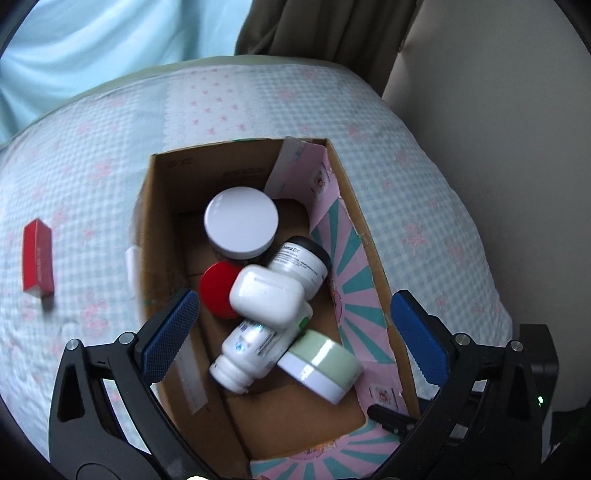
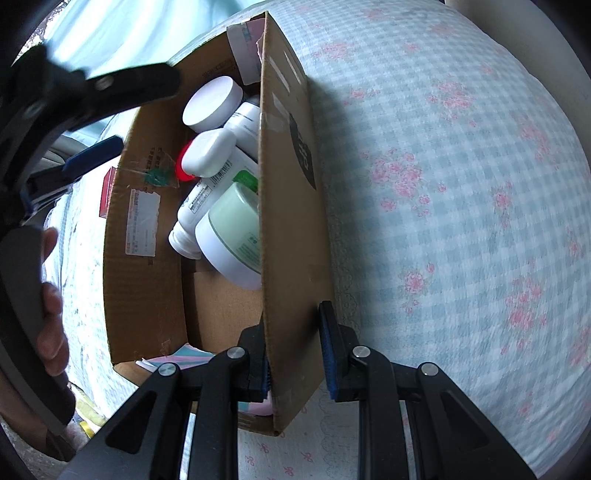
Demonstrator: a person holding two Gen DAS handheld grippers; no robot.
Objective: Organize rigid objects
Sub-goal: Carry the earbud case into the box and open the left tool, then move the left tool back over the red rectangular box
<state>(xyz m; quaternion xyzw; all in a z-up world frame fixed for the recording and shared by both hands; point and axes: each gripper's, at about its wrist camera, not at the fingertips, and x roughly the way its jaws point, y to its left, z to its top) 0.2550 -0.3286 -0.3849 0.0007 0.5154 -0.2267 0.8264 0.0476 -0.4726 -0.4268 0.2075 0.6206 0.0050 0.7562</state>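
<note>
A cardboard box [image 1: 162, 206] stands on the quilt and holds several containers: a white-lidded jar [image 1: 241, 221], a red-lidded jar [image 1: 216, 291], a white case [image 1: 267, 297], a white bottle [image 1: 249, 349], a black-capped bottle [image 1: 303, 260] and a green-lidded tub [image 1: 321, 363]. My left gripper [image 1: 291, 339] is open and empty, hovering above the box. A red carton [image 1: 37, 258] lies on the quilt left of the box. My right gripper [image 2: 295, 360] straddles the box's right wall [image 2: 288, 221], one pad inside, one outside, with a gap on the outer side.
The box sits on a bed with a checked, pink-flowered quilt [image 2: 461, 184]. A beige wall [image 1: 498, 110] and a dark curtain [image 1: 325, 26] lie beyond the bed. A pink and teal striped flap [image 1: 351, 280] lines the box's right side. A hand [image 2: 51, 295] holds the left gripper's handle.
</note>
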